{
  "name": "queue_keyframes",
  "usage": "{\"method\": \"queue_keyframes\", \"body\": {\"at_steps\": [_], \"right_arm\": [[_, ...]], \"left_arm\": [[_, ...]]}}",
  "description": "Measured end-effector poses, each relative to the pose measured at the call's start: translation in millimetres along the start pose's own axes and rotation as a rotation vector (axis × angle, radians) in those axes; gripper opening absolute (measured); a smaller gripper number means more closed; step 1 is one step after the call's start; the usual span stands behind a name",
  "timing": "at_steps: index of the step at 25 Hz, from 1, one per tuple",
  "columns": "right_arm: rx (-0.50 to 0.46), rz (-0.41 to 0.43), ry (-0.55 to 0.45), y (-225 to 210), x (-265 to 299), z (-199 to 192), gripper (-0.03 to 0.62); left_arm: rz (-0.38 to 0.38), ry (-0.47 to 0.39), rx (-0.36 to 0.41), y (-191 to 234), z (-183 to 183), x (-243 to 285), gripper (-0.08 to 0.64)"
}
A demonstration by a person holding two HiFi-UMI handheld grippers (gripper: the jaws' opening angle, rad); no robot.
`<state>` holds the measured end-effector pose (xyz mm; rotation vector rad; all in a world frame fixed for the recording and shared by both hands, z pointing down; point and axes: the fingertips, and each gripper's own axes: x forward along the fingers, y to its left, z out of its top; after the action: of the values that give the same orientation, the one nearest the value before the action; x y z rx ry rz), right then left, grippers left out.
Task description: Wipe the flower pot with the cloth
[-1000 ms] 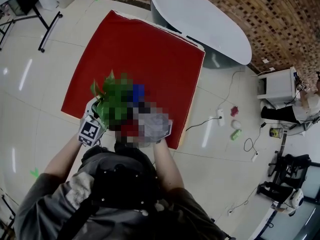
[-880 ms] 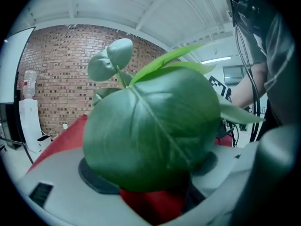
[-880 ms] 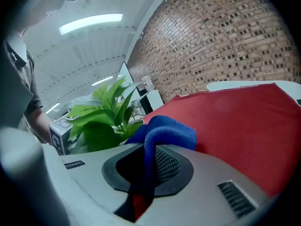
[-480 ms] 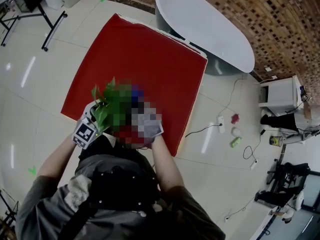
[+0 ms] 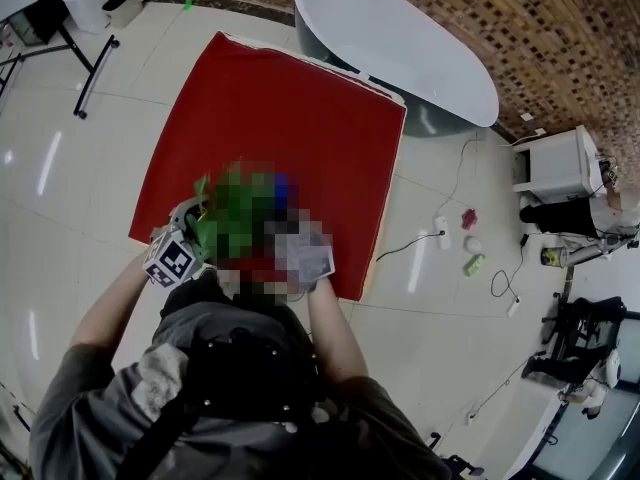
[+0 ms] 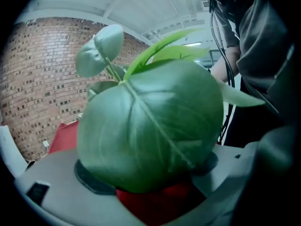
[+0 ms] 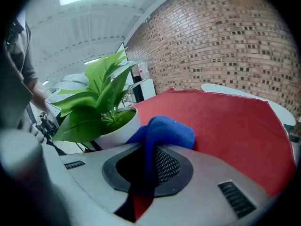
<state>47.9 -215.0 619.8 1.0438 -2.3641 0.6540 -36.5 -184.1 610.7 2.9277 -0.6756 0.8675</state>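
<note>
The right gripper [image 7: 150, 166] has its jaws clamped on the blue cloth [image 7: 169, 133], which bulges out just beside the white flower pot [image 7: 120, 128]. The left gripper [image 6: 157, 199] has its 2 jaws wide apart. 1 large leaf [image 6: 150, 131] fills the gap, hiding any contact with the pot.

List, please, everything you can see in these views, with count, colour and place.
red cover: one, red, spread over the square surface in the middle.
flower pot: one, white, near the red cover's front edge.
plant: one, green, in the flower pot.
cloth: one, blue, right of the flower pot.
oval table: one, white, beyond the red cover.
cabinet: one, white, on the floor at right.
left gripper: one, grey, jaws apart, a leaf between them.
right gripper: one, grey, shut on the cloth.
arms: two, bottom of the head view.
</note>
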Motion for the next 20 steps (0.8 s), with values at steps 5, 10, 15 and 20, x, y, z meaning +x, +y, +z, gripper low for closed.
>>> {"method": "queue_keyframes", "body": {"at_steps": [5, 10, 15, 20], "right_arm": [[0.024, -0.031, -0.009, 7, -4, -3, 0.057], [0.034, -0.033, -0.003, 15, -10, -8, 0.057], [0.031, -0.021, 0.003, 24, -15, -14, 0.057], [0.037, -0.012, 0.001, 38, -18, -21, 0.057]], "left_arm": [[0.073, -0.042, -0.19, -1, -17, -27, 0.431], [0.163, -0.086, -0.368, -14, -17, -39, 0.431], [0.206, -0.092, -0.364, -32, -7, -19, 0.445], [0.332, -0.121, -0.395, -23, 7, -8, 0.448]]}}
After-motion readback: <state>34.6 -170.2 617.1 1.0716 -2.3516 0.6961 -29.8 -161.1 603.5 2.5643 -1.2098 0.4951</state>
